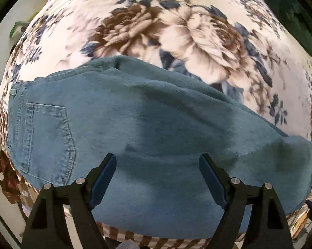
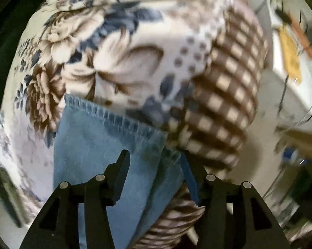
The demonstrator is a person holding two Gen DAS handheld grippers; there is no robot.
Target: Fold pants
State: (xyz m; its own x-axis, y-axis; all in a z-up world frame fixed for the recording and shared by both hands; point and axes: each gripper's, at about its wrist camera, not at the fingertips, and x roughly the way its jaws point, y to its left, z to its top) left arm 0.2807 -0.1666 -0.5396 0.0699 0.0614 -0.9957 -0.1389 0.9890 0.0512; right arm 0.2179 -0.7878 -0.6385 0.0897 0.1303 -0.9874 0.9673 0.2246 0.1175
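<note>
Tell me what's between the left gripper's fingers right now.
Only jeans fabric lying flat under the open left gripper; nothing pinched, as the left wrist view shows.

floral blanket (image 1: 207, 41), blue jeans (image 1: 156, 124) lying on it

A floral blanket (image 1: 197, 37) with a brown checked border (image 2: 228, 95) covers the surface.

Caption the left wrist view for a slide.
Open left gripper above blue jeans lying on a floral blanket.
</note>
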